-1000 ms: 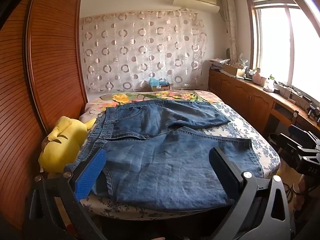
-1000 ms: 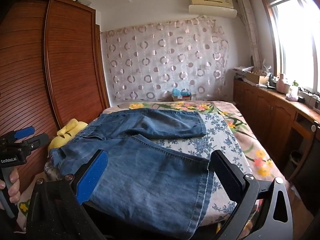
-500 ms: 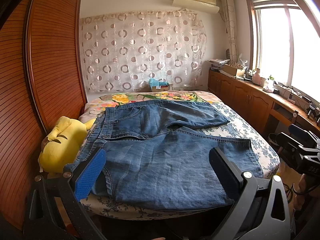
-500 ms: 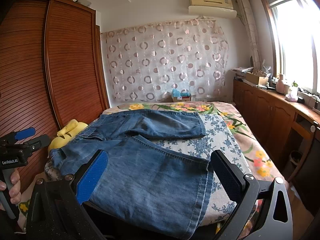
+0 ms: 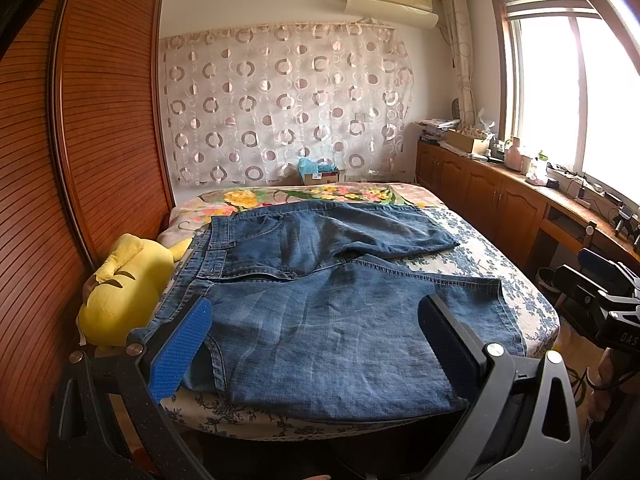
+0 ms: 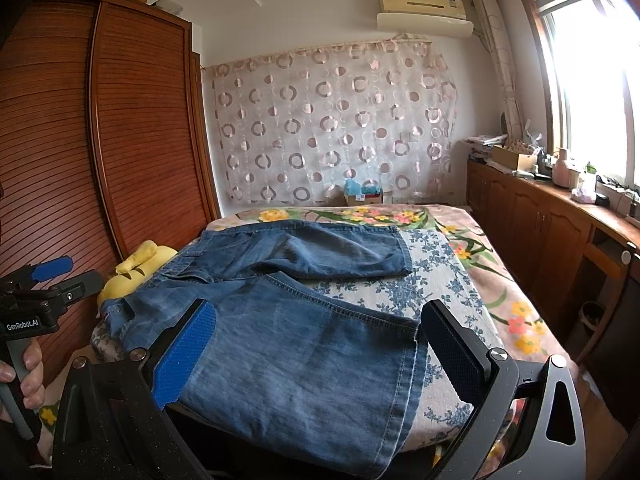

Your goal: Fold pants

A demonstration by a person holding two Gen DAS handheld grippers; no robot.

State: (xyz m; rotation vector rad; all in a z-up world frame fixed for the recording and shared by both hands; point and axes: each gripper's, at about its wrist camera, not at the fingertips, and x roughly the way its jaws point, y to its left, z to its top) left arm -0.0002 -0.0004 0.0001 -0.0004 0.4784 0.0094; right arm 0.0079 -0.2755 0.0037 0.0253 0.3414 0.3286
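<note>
Both hand-held grippers, left (image 5: 316, 344) and right (image 6: 320, 348), spread wide above jeans (image 5: 320, 300) on floral bed (image 5: 472, 240) beside wooden wardrobe (image 5: 100, 140)

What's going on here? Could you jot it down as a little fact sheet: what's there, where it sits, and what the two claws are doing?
setting: bedroom, bed with floral cover
main item: denim pants spread flat on the bed, legs apart, not yet folded
waistband: toward the wardrobe side
near leg: hem hangs over the bed's front edge
beside bed: yellow plush toy
left claw: open, holding nothing, above the near leg
right claw: open, holding nothing, above the near leg's hem
</note>
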